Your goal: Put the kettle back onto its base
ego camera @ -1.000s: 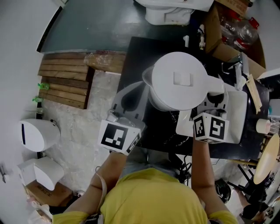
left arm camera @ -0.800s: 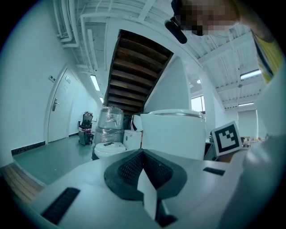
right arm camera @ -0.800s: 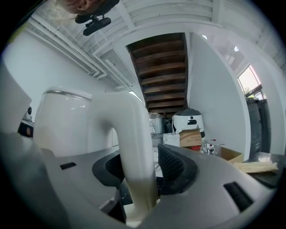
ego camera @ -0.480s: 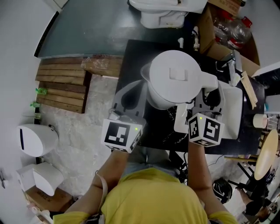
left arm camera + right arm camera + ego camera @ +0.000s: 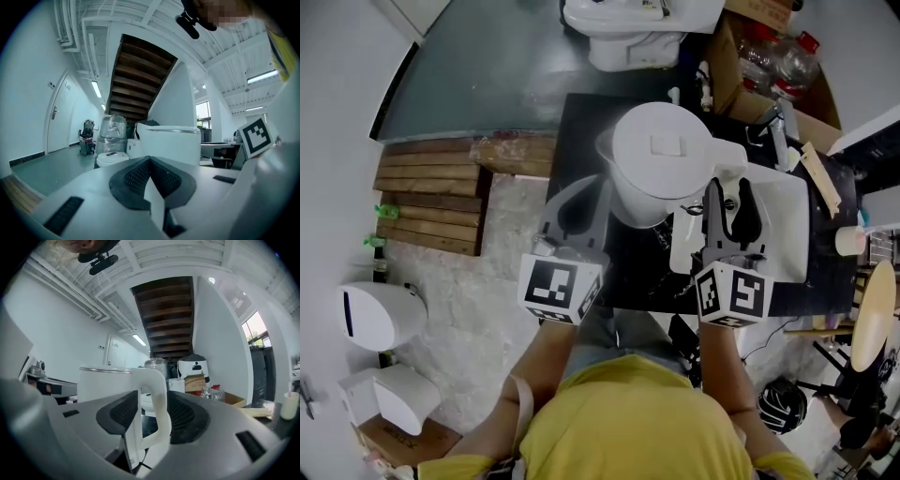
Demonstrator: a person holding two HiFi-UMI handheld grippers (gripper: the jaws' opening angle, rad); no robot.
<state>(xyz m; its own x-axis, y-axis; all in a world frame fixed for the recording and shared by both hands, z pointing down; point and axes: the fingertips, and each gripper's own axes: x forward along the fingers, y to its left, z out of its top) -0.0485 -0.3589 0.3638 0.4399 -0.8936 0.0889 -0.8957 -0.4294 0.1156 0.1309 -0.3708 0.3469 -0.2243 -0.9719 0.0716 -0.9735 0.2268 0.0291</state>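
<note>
The right gripper (image 5: 727, 192) has its jaws spread wide, having just been opening, and they clamp nothing. The curved handle (image 5: 158, 399) of the white plastic electric kettle (image 5: 659, 161) stands in line with the gap, just ahead of the fingertips and untouched. The kettle sits upright on the black table (image 5: 637, 267), lid closed. The left gripper (image 5: 150, 161), jaws pressed together and empty, is at the kettle's opposite side.

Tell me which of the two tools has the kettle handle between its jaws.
The right tool: its jaws have just been opening around the kettle handle. The left tool is shut and empty.
</note>
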